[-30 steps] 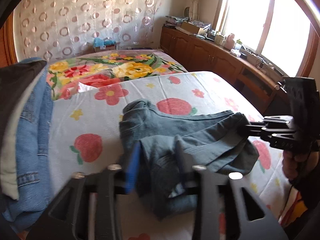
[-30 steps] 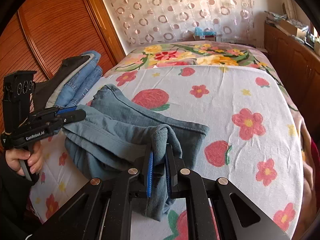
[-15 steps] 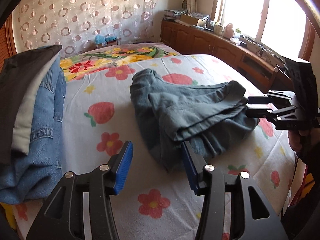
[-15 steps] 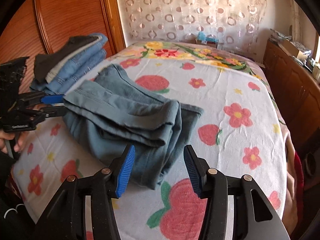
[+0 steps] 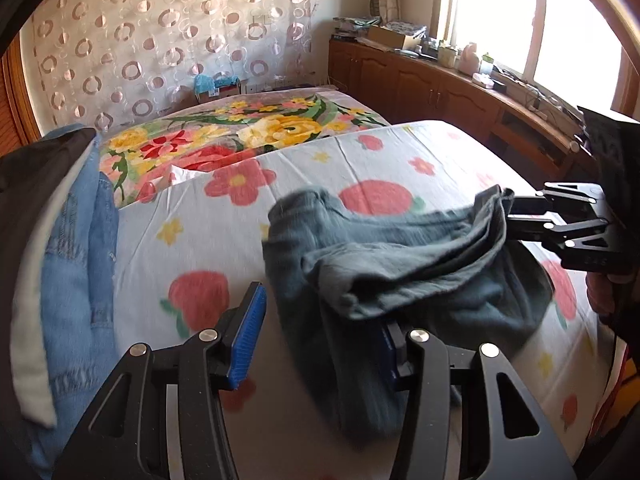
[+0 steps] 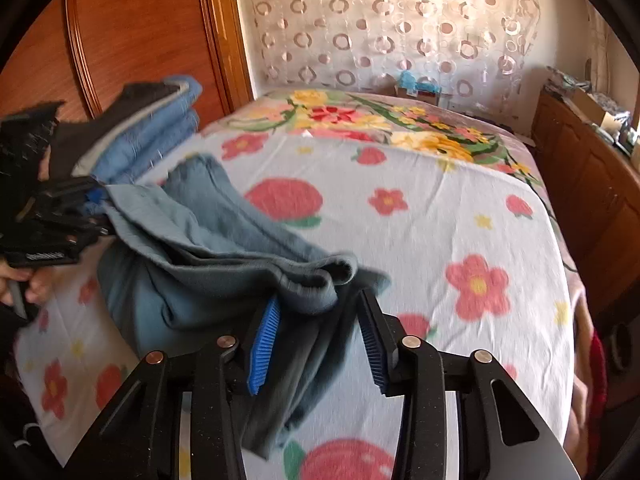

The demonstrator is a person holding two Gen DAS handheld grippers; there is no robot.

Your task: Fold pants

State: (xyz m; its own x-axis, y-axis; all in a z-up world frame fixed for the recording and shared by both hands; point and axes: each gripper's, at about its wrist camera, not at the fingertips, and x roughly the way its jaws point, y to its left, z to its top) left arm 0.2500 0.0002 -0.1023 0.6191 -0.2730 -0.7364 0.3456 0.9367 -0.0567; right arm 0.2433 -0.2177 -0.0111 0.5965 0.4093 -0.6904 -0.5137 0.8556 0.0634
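The grey-blue pants (image 5: pixel 404 268) lie folded in a loose bundle on the flowered bedsheet (image 5: pixel 352 168); they also show in the right wrist view (image 6: pixel 224 264). My left gripper (image 5: pixel 320 332) is open, its jaws wide apart around the pants' near left edge, the right pad under the cloth. My right gripper (image 6: pixel 316 336) is open, its jaws around the pants' near right corner; it also shows at the pants' right end in the left wrist view (image 5: pixel 560 224).
A stack of folded blue jeans and dark clothes (image 5: pixel 60 240) stands at the bed's left side, also seen in the right wrist view (image 6: pixel 140 136). Wooden cabinets (image 5: pixel 440 92) run along the right wall under the window. A wooden wardrobe (image 6: pixel 132 36) stands at left.
A second ago both grippers were shut on the pants. They opened and let the pants drop on the bed. Now both open grippers have moved in around the bundle's ends.
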